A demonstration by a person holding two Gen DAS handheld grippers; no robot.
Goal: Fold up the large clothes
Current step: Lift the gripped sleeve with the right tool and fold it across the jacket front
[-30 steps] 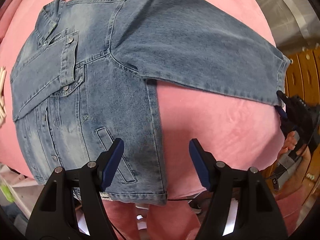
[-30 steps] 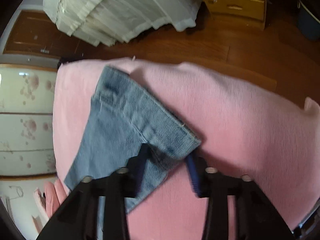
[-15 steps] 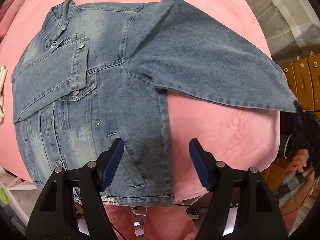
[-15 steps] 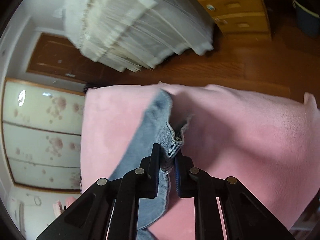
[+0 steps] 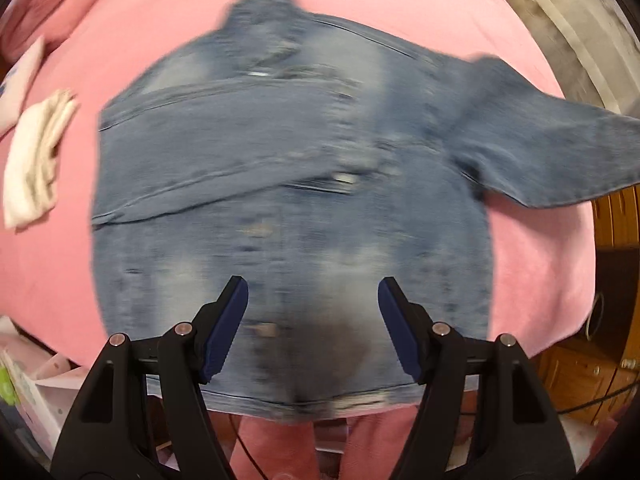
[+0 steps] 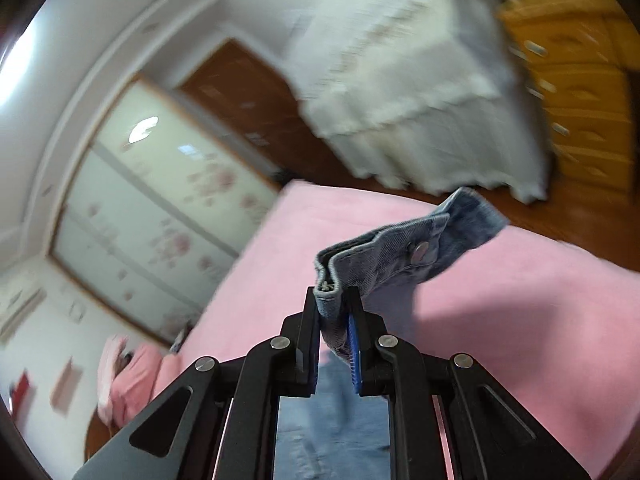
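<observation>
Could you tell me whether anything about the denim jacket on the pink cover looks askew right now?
Only one sleeve: it sticks out sideways off the denim jacket, its cuff pinched in the right gripper above the pink cover. The left gripper is open, holding nothing.

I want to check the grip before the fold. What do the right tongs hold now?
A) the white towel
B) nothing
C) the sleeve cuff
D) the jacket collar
C: in the right wrist view the right tongs are shut on the cuff, with its metal snap showing, lifted above the pink bed.
</observation>
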